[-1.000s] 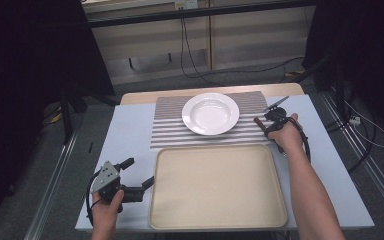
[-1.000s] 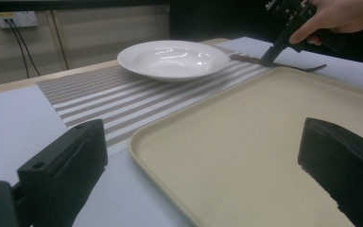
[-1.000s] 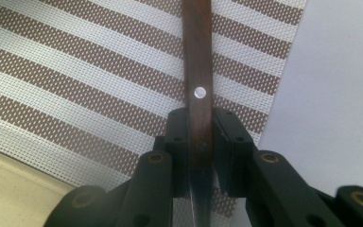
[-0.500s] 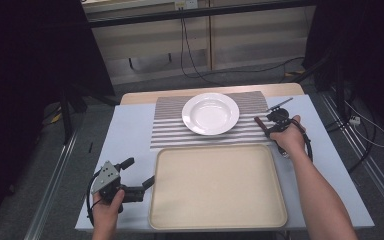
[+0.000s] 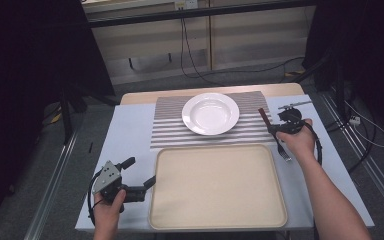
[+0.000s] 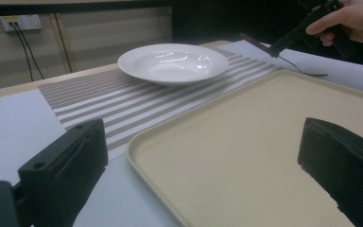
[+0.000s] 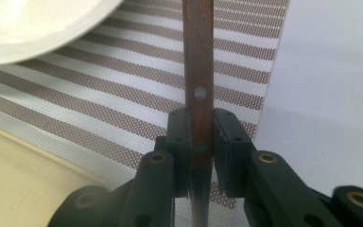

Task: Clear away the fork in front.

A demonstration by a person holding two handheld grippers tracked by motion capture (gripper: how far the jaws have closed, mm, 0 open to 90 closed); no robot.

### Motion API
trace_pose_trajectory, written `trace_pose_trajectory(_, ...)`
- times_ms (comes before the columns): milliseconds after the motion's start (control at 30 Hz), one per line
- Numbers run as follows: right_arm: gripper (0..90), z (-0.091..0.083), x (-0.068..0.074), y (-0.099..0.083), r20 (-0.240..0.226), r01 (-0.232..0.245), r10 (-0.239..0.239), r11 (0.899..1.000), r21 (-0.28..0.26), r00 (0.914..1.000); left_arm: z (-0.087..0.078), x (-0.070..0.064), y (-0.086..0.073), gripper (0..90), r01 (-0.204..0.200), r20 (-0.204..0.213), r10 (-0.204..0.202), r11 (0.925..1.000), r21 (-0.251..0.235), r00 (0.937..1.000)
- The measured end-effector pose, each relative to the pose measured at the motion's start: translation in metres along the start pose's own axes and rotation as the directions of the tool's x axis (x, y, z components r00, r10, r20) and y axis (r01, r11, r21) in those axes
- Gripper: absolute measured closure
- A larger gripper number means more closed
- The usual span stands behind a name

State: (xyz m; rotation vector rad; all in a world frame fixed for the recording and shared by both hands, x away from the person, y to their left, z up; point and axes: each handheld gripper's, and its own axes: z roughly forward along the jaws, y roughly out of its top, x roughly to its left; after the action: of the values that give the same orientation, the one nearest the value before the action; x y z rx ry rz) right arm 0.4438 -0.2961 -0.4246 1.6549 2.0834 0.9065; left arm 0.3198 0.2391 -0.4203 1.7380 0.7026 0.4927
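Right gripper view showed the fork's (image 7: 198,71) brown wooden handle with a metal rivet, clamped between the right gripper's (image 7: 198,142) jaws above the striped mat (image 7: 99,94). High view added the tines hanging below the right hand (image 5: 296,140), just right of the beige tray (image 5: 215,220), near the white plate (image 5: 210,113). The left gripper (image 5: 140,175) sat spread wide, empty, at the tray's left edge.

Plate (image 6: 172,61): glossy white ceramic look, bright reflections. Placemat (image 7: 137,85): woven mesh, brown and pale stripes, rough texture. Tray (image 5: 217,187): beige, matt, smooth, plastic look. Fork (image 7: 198,61): dark brown wood handle with metal rivets; metal tines. Table cover (image 5: 127,135): pale, matt, smooth. Right gripper (image 7: 199,137): matt black plastic look.
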Motion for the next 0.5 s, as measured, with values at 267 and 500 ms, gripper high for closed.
trace_pose_trajectory(267,78.1,-0.015,0.001,-0.002,-0.038,-0.03,0.025,0.993,-0.118,0.9989,0.0,0.0,0.0,2.5,0.007,0.001,-0.007,1.0,-0.005,1.0)
trace_pose_trajectory(500,78.1,-0.022,0.001,-0.007,-0.055,-0.041,0.032,0.982,-0.183,0.998,0.0,-0.001,0.0,2.5,0.011,0.001,-0.011,0.9999,-0.012,0.9999)
